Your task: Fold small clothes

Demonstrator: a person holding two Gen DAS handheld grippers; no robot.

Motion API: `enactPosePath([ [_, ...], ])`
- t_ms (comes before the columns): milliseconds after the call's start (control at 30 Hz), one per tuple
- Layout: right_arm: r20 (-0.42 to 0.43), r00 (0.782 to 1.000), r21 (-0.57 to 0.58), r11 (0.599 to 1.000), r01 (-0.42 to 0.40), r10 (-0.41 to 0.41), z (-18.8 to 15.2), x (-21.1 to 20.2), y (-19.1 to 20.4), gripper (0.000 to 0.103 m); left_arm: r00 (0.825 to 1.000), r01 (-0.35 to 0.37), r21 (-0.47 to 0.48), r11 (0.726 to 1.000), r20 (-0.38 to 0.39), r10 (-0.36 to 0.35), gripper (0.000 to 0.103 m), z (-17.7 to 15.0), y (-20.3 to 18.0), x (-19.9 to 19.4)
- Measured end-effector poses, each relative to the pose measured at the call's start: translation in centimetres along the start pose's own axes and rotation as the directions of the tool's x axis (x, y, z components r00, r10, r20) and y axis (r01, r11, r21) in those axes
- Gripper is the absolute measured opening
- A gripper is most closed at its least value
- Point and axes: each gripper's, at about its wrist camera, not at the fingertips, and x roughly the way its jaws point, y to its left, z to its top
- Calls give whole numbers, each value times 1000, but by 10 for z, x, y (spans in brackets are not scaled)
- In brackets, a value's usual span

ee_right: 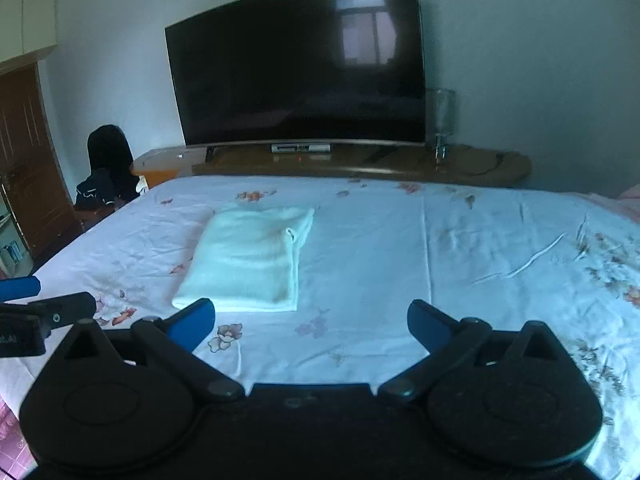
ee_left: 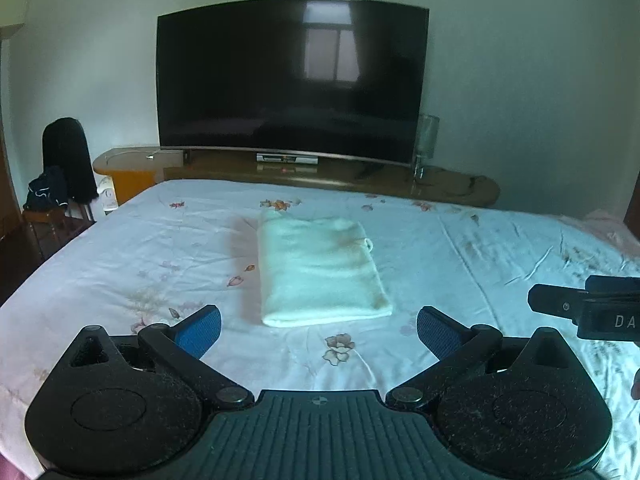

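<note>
A white cloth (ee_left: pixel 320 268) lies folded into a neat rectangle on the flowered bed sheet (ee_left: pixel 460 248), with a small loop at its right edge. My left gripper (ee_left: pixel 318 330) is open and empty, hovering just in front of the cloth's near edge. In the right wrist view the same cloth (ee_right: pixel 248 260) lies ahead and to the left. My right gripper (ee_right: pixel 312 326) is open and empty, above bare sheet (ee_right: pixel 460 260) to the right of the cloth. Each gripper shows at the edge of the other's view.
A large dark television (ee_left: pixel 292 80) stands on a long wooden shelf (ee_left: pixel 452 188) beyond the bed's far edge, with a glass (ee_left: pixel 426 140) at its right. A chair with dark clothes (ee_left: pixel 64 176) stands at the left of the bed.
</note>
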Motion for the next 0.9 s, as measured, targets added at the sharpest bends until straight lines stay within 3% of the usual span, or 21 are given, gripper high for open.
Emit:
enactPosePath([
  [200, 18, 1000, -18, 1000, 13, -13, -10, -26, 5, 103, 1000, 20, -25, 999, 17, -19, 103, -5, 5, -6],
  [900, 50, 999, -43, 999, 10, -8, -7, -30, 17, 103, 998, 54, 13, 998, 42, -55, 103, 1, -2, -8],
])
